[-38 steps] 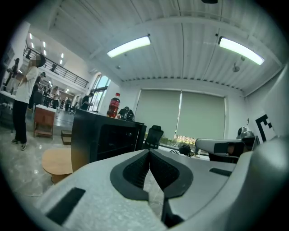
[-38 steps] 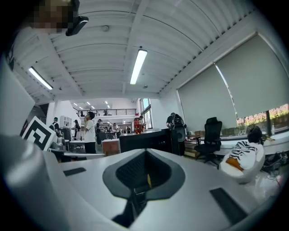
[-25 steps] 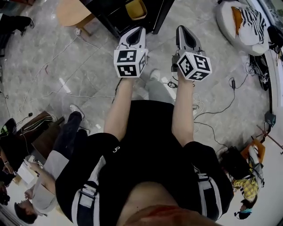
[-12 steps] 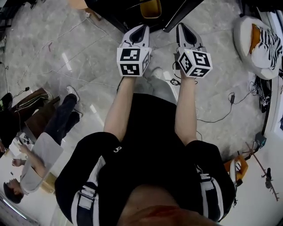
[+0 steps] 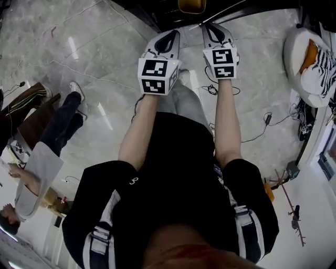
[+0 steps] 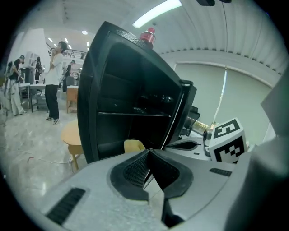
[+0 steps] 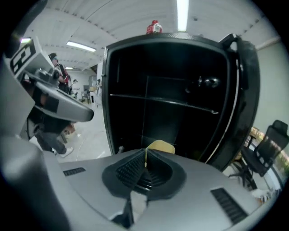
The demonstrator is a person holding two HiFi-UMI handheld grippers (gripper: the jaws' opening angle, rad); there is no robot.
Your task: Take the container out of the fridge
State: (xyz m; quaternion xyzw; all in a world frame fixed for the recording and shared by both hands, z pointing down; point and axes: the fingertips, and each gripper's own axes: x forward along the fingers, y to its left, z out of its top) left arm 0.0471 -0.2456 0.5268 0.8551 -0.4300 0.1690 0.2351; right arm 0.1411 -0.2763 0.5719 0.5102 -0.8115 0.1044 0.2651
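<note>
A yellow container sits low inside the open black fridge, at the top edge of the head view. In the left gripper view the container shows just past my left gripper, which is shut and empty. In the right gripper view the container stands on the fridge's bottom level straight behind my right gripper, also shut and empty. Both grippers are held side by side in front of the fridge, short of its opening.
The fridge door stands open at the right. A red-capped bottle sits on the fridge top. A round wooden stool stands left of the fridge. Cables trail on the marble floor, people stand at the left, a white seat at the right.
The person has stepped closer to the fridge, so it and the container have slid to the top edge of the head view. The right gripper reached further forward. Both stayed shut.
</note>
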